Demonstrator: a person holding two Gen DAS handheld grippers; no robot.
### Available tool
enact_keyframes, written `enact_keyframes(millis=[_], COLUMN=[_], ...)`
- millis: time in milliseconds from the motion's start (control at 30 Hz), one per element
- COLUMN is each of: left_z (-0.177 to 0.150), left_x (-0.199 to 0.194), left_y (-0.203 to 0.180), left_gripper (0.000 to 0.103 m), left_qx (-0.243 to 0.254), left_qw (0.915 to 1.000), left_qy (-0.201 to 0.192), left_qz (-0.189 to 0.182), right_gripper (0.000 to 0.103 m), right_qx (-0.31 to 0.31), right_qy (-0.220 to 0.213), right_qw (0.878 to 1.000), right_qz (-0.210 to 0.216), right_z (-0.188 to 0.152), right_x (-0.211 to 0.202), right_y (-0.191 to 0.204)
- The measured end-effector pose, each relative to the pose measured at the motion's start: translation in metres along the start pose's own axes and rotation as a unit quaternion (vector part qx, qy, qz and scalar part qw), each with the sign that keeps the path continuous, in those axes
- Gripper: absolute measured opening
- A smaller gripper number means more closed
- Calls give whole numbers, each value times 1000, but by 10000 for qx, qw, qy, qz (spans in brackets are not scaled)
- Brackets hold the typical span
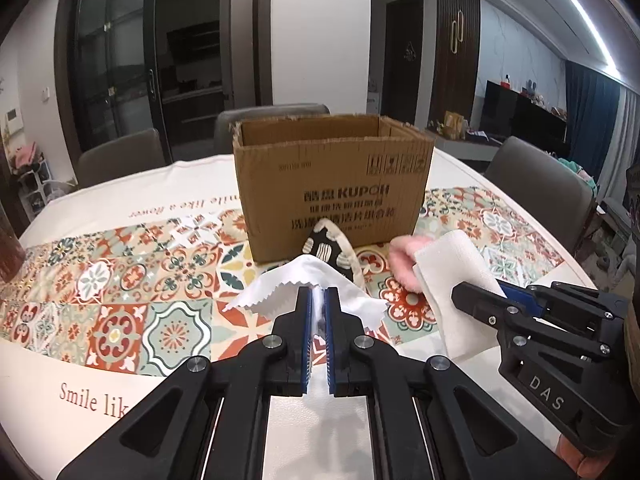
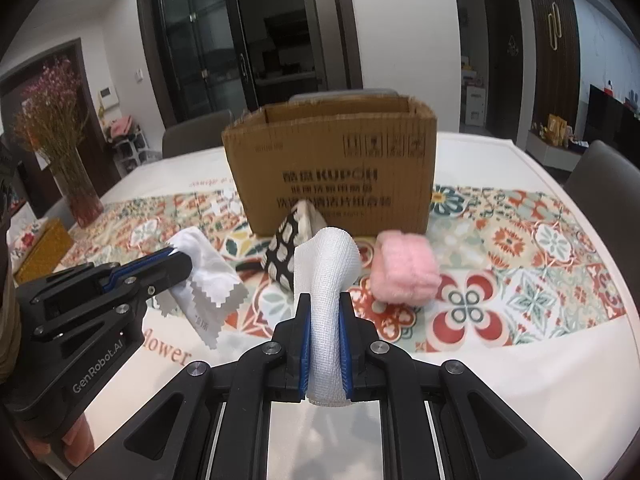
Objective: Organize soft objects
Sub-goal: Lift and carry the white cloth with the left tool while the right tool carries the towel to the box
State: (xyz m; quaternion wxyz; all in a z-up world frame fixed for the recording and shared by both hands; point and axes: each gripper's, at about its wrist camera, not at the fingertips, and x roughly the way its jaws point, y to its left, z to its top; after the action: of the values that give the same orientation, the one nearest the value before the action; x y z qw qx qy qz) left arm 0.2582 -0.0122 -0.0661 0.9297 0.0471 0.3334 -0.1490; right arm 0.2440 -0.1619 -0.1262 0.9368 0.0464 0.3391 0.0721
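Observation:
My left gripper (image 1: 319, 294) is shut on a thin white cloth with zigzag edges (image 1: 308, 282), held above the table; it also shows in the right wrist view (image 2: 208, 276). My right gripper (image 2: 325, 300) is shut on a white woven towel (image 2: 326, 280), which also shows in the left wrist view (image 1: 456, 280). An open cardboard box (image 1: 332, 184) stands upright ahead of both grippers. A black-and-cream patterned pouch (image 2: 286, 252) and a pink fluffy object (image 2: 402, 268) lie on the tablecloth in front of the box.
The table carries a white cloth with a tiled pattern (image 1: 120, 280). A vase of dried pink flowers (image 2: 68, 160) and a yellow box (image 2: 40, 252) stand at the left. Grey chairs (image 1: 536, 188) surround the table.

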Motion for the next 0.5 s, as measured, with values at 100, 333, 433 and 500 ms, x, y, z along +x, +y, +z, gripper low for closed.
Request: enact_keyframes(millis=[100,333,433,500], left_z=[5,21,29,36], left_x=[-11,-32,-39,-42], left_y=[-4,-10,-12,-14], left_gripper=[8,8,8,8], left_qx=[-12,-71,-89,-113], left_qw=[9999,9990,9983,9978], left_qy=[-118,-409,-541,-619], left_qz=[58,160,194,211], right_gripper=[13,13,13,13], right_qx=[4,76,106,134], right_qy=[-155,-545,-662,-729], right_qw=[9999,9985,9977,9972], right_qz=[27,35,36,32], right_z=[6,22,28,32], right_x=[-10,-32,-38,-39], right_y=[-2,-8,-12,-13])
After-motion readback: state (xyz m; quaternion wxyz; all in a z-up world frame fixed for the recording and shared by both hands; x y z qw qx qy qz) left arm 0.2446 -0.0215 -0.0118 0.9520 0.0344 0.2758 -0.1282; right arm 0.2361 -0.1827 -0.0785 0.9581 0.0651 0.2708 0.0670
